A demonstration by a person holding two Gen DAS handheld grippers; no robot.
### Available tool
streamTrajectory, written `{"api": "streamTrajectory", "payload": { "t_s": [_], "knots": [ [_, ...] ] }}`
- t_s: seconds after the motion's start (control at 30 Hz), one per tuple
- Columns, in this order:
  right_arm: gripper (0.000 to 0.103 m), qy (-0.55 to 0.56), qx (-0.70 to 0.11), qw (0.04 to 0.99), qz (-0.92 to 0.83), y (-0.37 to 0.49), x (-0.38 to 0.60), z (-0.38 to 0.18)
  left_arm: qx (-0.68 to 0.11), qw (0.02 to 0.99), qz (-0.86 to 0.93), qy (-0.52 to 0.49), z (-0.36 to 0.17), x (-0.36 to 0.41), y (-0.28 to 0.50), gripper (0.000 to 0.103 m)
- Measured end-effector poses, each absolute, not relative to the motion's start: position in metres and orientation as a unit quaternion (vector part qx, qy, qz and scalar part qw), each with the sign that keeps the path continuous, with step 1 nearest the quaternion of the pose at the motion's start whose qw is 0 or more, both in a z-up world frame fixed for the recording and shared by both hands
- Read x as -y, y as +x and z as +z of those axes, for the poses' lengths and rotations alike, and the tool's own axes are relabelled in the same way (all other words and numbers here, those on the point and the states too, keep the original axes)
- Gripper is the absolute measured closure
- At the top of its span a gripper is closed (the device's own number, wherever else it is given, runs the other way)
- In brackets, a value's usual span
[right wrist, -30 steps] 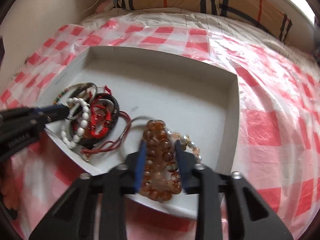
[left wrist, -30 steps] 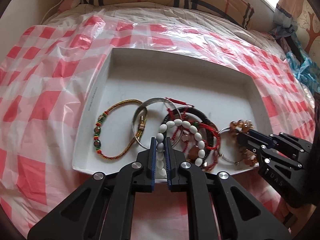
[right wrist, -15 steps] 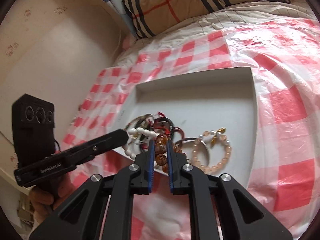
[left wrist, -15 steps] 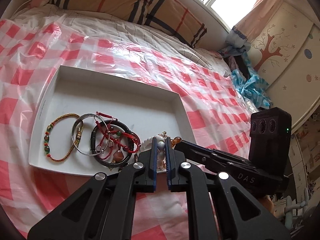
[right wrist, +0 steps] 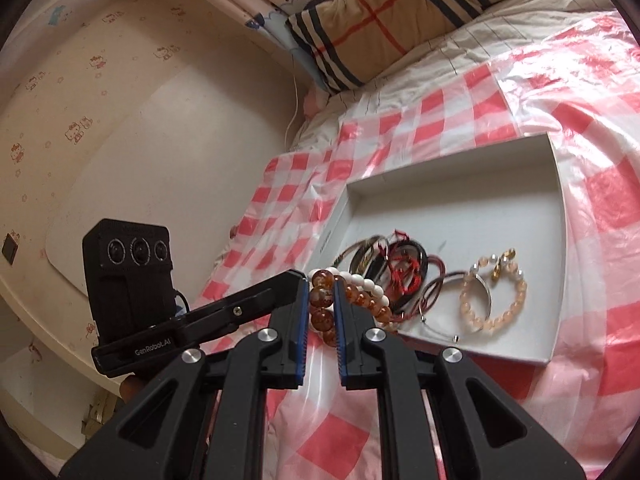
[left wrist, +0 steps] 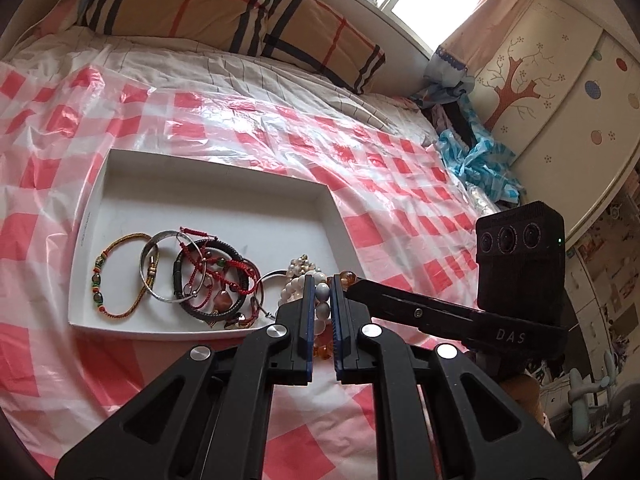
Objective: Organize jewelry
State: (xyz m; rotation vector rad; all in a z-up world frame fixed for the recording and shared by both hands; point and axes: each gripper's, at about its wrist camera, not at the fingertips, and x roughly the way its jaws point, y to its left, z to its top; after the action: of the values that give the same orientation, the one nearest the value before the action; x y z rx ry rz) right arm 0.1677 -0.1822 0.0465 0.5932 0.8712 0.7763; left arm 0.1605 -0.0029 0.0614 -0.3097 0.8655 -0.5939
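Two grippers meet over the near edge of one white tray (left wrist: 92, 216) on the checked sheet (left wrist: 400, 184). The left gripper (left wrist: 321, 300) has its fingers nearly closed on the white bead bracelet (left wrist: 323, 294); the right gripper (right wrist: 322, 300) is pinched on the amber bead bracelet (right wrist: 320, 298). The two bracelets appear tangled together, both held above the tray's near edge.

The left view shows a woven cord bracelet (left wrist: 120, 276) and a silver bangle (left wrist: 154, 268) near the tray's left side, beside a heap of red and black cords (left wrist: 216, 276) I cannot count. Only the right view shows a peach bead bracelet (right wrist: 494, 292) lying flat in the tray. One plaid pillow (left wrist: 224, 12) lies beyond.
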Motion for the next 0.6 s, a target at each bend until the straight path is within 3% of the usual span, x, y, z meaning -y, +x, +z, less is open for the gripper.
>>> {"api": "streamTrajectory", "payload": {
  "t_s": [0.6],
  "knots": [
    [0.09,0.318,-0.402,0.759,0.4,0.1705,0.1873,0.0394,-0.42,0.842,-0.3,-0.158,0.0609,-0.0049,0.1577,0.096]
  ]
}}
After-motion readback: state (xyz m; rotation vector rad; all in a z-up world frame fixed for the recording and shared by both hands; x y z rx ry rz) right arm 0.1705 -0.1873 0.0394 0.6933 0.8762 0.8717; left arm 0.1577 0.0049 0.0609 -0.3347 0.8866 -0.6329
